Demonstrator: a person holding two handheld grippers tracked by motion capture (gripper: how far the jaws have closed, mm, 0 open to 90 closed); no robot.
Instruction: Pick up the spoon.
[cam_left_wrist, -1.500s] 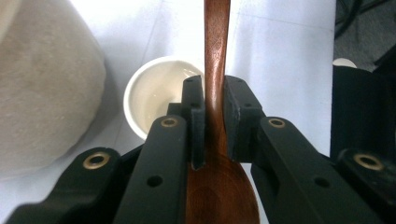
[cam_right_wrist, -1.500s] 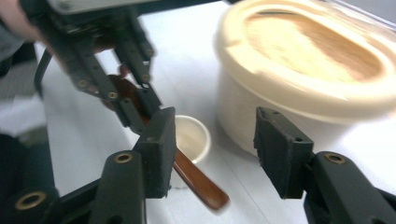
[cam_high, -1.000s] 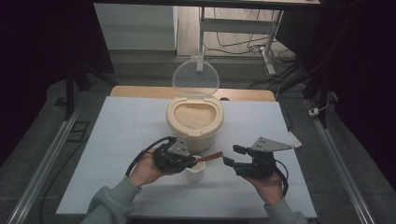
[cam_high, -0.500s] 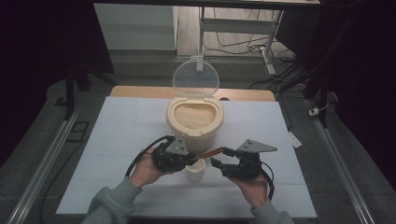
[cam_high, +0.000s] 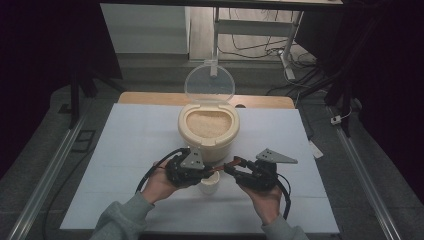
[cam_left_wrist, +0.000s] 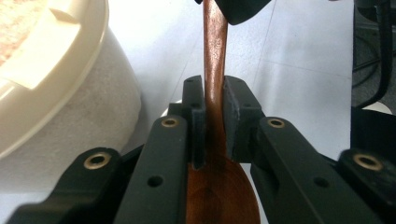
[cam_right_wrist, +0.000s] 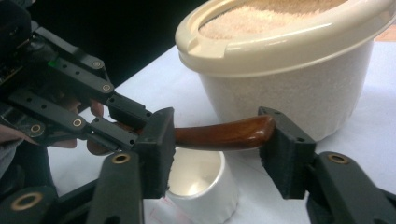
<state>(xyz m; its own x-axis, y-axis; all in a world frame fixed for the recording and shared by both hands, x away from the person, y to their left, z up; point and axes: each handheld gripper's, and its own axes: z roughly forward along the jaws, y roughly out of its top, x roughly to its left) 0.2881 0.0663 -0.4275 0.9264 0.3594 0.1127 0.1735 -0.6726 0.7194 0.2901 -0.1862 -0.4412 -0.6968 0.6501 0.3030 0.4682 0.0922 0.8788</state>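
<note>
A: High view, item one?
B: Cream rice tub (cam_high: 208, 131), clear lid (cam_high: 210, 82) hinged up, standing on the white table (cam_high: 130, 150). Just in front of it a small white cup (cam_high: 209, 185). Left gripper (cam_high: 202, 172) and right gripper (cam_high: 234, 169) meet above that cup, a wooden spoon (cam_high: 222, 167) spanning between them.

A: Left gripper view?
B: Jaws clamped on the spoon's neck (cam_left_wrist: 215, 93), bowl of the spoon toward the camera, handle running away to the other gripper's dark tip. Tub wall (cam_left_wrist: 60, 107) at left.

A: Right gripper view?
B: Jaws spread, one either side of the handle end (cam_right_wrist: 224, 133). One pad (cam_right_wrist: 285, 154) sits at the handle's butt; whether it presses, I cannot tell. Not closed on it. Cup (cam_right_wrist: 201, 184) directly beneath, tub (cam_right_wrist: 285, 70) behind.

A: Hazards?
B: Judged only. If the left gripper lets go before the right clamps, the spoon likely drops onto the cup and tips it. The handle looks glossy and rounded, so a grip near the butt may slide off. A swing could knock the nearby tub.
</note>
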